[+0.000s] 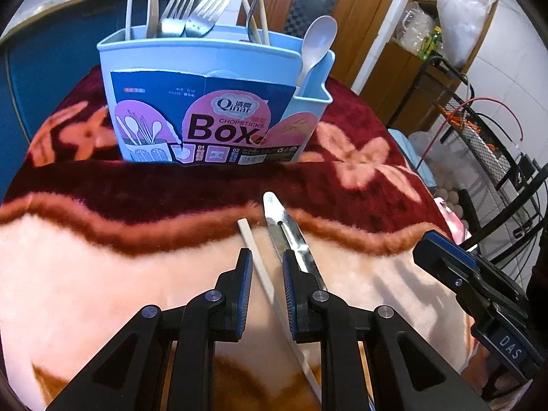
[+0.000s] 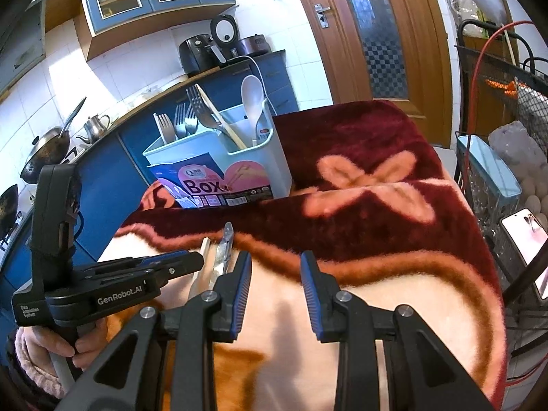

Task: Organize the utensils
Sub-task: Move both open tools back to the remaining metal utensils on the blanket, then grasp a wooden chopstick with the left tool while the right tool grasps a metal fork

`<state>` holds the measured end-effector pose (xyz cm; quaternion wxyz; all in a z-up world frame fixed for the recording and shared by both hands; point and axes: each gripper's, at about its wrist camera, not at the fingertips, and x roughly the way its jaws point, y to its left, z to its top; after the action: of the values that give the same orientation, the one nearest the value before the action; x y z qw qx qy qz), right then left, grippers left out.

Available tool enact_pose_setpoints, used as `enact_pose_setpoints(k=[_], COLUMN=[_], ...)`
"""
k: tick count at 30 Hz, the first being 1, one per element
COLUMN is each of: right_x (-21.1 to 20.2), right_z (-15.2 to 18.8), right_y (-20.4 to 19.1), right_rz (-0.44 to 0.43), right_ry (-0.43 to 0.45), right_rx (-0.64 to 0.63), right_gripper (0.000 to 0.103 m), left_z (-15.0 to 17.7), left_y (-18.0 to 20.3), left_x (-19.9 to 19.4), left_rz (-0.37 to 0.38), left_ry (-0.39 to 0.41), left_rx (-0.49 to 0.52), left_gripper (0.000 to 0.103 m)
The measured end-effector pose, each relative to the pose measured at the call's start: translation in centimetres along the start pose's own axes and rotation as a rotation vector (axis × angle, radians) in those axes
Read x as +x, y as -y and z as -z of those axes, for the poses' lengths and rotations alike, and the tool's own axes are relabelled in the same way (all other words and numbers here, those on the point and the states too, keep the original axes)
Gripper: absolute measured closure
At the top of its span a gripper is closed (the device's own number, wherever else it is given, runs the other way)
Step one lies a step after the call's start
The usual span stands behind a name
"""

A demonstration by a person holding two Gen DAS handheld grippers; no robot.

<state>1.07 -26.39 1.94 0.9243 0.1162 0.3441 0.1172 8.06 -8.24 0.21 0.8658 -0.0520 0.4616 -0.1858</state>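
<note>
While the left gripper (image 1: pixel 266 267) straddles the chopstick (image 1: pixel 260 267) on the blanket (image 1: pixel 102 274), its pads stand clear of it, unclenched. Just right, the knife (image 1: pixel 291 236) lies flat. The right gripper (image 2: pixel 275 267) hangs released over bare blanket. Behind stands the utensil box (image 1: pixel 205 102).

The blue utensil holder (image 1: pixel 212 96) at upper centre carries a paper label reading "Qinar", "CHOPSTICKS", "Box", with "01" and "02" beneath. At lower right, the right gripper (image 1: pixel 445 250) shows "DAS". In the right wrist view, the left gripper (image 2: pixel 195 260) reads "GenRobot.AI" and "Data Acquisition System".
</note>
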Motion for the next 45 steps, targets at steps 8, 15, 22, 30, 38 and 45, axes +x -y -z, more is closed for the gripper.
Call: enact_pose_setpoints(k=[8,15,22,30,38,45], right_x=[0.2,0.4,0.7,2.0,4.8,7.6], right_z=[0.2,0.3,0.1,-0.1,-0.1,-0.4], right_y=[0.1,-0.5,-1.5,-3.1,-4.4,-5.1], right_rz=[0.000,-0.002,-0.008,-0.040,-0.054,-0.064], right_ry=[-0.008,-0.019,-0.034,-0.098,-0.216,-0.338], right_rx=[0.001,-0.011,-0.028,-0.061,-0.104,-0.122], right_gripper=[0.070,0.070,0.070,0.070,0.070,0.070], left_z=[-0.3,-0.2,-0.4,-0.6,-0.6,-0.4], left_y=[-1.1,-1.8,-2.5,-4.0,-5.2,-6.3], left_x=[1.4,0.9,-1.4,-4.2,-7.0,-8.0], left_rz=[0.021,0.068,0.077,0.050,-0.005,-0.020], left_ry=[-0.064,-0.050,0.019,0.114,0.209,0.241], left_rx=[-0.053,-0.092,-0.103,-0.103,-0.074,-0.074], left_gripper=[0.091,0.093,0.097,0.097,0.097,0.097])
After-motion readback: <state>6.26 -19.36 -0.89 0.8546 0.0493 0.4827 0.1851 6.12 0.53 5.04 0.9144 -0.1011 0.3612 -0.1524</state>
